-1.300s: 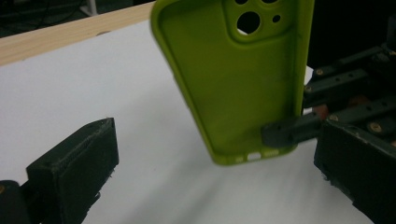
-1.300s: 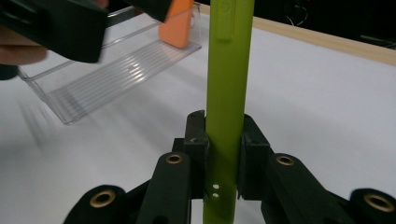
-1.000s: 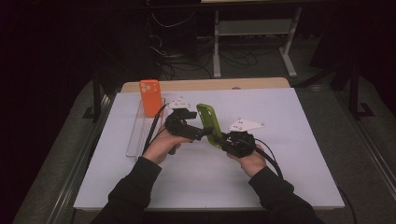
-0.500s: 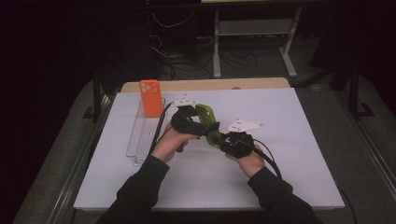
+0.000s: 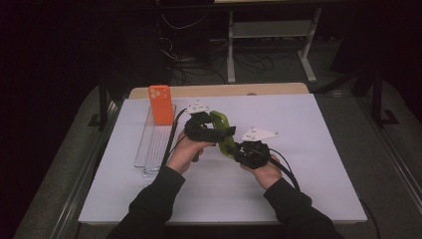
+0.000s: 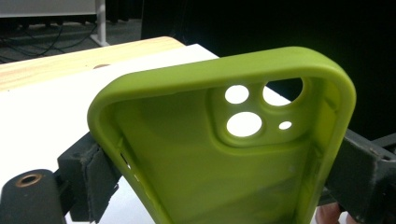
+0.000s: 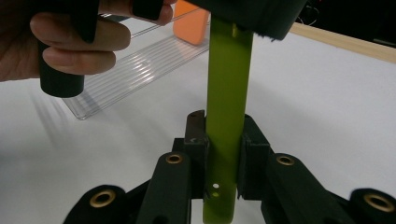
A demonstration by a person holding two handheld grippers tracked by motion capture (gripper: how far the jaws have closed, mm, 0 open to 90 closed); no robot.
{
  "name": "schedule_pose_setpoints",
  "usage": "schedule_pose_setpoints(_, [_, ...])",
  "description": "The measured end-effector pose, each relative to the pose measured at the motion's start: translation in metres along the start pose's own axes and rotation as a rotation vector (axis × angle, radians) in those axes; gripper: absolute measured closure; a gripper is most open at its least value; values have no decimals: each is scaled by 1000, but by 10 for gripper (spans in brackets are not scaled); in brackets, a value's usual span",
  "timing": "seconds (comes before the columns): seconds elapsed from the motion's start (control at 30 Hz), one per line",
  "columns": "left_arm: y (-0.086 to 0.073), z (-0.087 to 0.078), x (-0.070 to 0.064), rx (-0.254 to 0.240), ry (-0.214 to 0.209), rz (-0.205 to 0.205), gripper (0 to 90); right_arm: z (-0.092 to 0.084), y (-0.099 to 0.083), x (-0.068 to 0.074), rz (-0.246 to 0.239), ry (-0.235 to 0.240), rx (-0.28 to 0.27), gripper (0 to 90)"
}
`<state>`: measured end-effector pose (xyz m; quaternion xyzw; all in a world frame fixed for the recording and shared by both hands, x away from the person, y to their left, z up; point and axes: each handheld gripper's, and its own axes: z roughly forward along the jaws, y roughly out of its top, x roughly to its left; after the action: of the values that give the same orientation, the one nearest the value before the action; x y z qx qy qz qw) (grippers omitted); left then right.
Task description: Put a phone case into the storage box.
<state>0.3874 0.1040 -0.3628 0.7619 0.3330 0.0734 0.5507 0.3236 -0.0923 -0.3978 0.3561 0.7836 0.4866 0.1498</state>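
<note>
The right gripper [image 5: 238,149] is clamped across the thin bottom edge of a green phone case [image 5: 222,130], its pads [image 7: 198,140] pressing both faces so the case stands upright just ahead of it. The left gripper [image 5: 219,133] comes in across the case's middle from the other side; its jaws have just been closing, and in the left gripper view its pads [image 6: 95,172] sit against the case's two long side walls, camera cut-outs above them. The case hangs above the white surface [image 5: 308,164], between the two hands.

This looks like a handover: the case passing from right to left. Next the left grip should firm up before the right lets go, then carry the case toward the clear rack [image 5: 155,144] beyond the left gripper, where an orange case [image 5: 160,104] stands at the far end.
</note>
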Motion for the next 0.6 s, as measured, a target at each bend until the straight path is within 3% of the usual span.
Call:
schedule_pose_setpoints(0.13, [0,1,-2,-17,1,4,106,0,0,-1,-7,-7,1,756])
schedule_pose_setpoints(0.4, [0,1,-4,5,3,-7,125,0,-1,0,-5,-11,19,747])
schedule_pose_setpoints(0.47, [0,1,-5,8,7,11,129,2,-1,-1,-16,-1,24,692])
schedule_pose_setpoints(0.6, [1,1,-4,15,18,18,130,2,-1,0,-25,14,31,490])
